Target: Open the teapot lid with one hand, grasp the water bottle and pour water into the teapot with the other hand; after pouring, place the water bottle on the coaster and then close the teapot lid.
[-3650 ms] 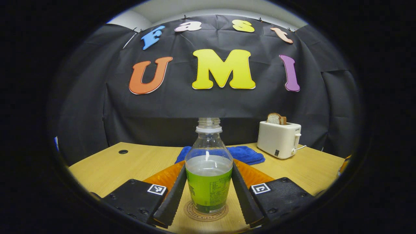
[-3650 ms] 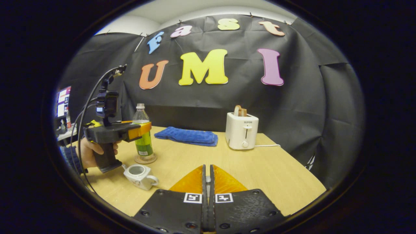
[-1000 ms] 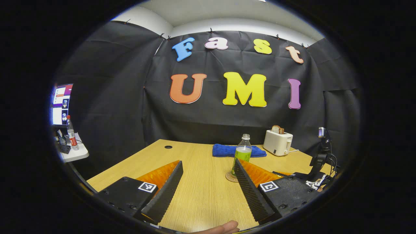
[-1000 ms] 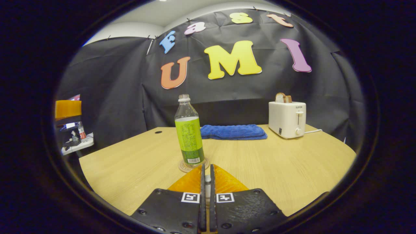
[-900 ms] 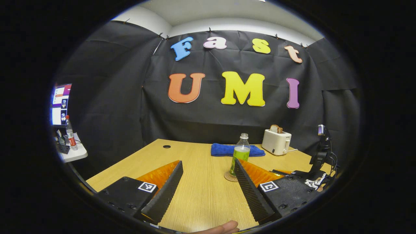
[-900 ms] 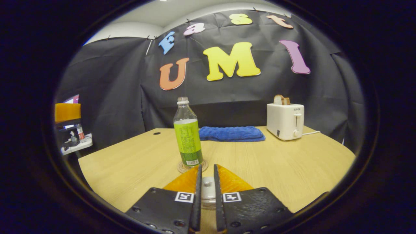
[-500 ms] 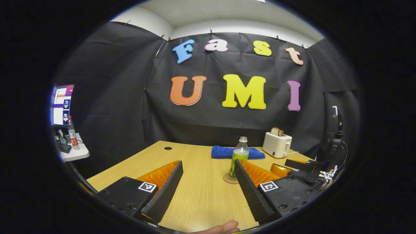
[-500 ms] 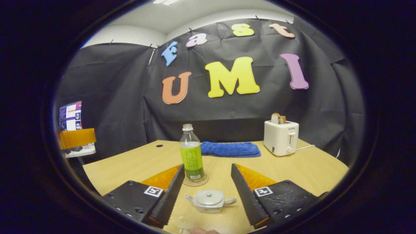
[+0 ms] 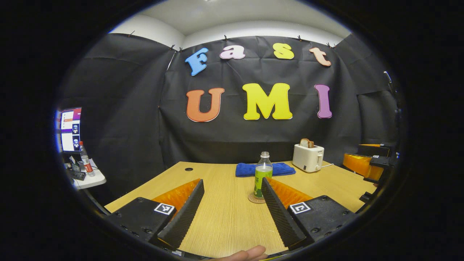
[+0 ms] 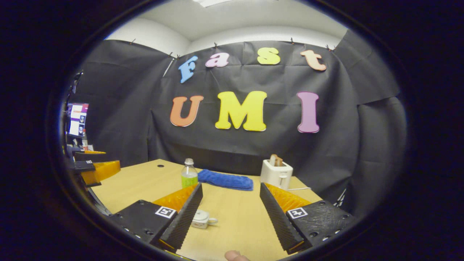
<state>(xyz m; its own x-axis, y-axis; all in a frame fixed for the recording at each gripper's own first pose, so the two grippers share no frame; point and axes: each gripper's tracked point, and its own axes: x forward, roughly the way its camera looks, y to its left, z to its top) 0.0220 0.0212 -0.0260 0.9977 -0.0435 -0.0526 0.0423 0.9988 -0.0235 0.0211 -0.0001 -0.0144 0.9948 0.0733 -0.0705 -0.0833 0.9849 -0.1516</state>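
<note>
The water bottle [image 9: 261,175], clear with a green label, stands upright on the round coaster [image 9: 256,198] at mid-table. My left gripper [image 9: 232,181] hangs open well short of it, holding nothing. In the right gripper view the white teapot [image 10: 203,219] sits on the table low between the fingers, half hidden behind one finger [image 10: 181,221]; its top looks closed. My right gripper [image 10: 230,186] is open and above the teapot, apart from it. The bottle [image 10: 188,174] stands farther back. Each gripper shows at the other view's edge: the right gripper [image 9: 366,163], the left gripper [image 10: 96,166].
A folded blue cloth [image 9: 264,169] and a white toaster [image 9: 307,157] holding bread stand at the back of the wooden table [image 9: 224,217]. A side shelf with a monitor [image 9: 69,125] is off to the left. A fingertip [image 9: 246,253] shows at the bottom.
The left gripper let go of the bottle on the coaster and drew back. The right gripper opened, left the lid on the teapot, then rose and pulled away.
</note>
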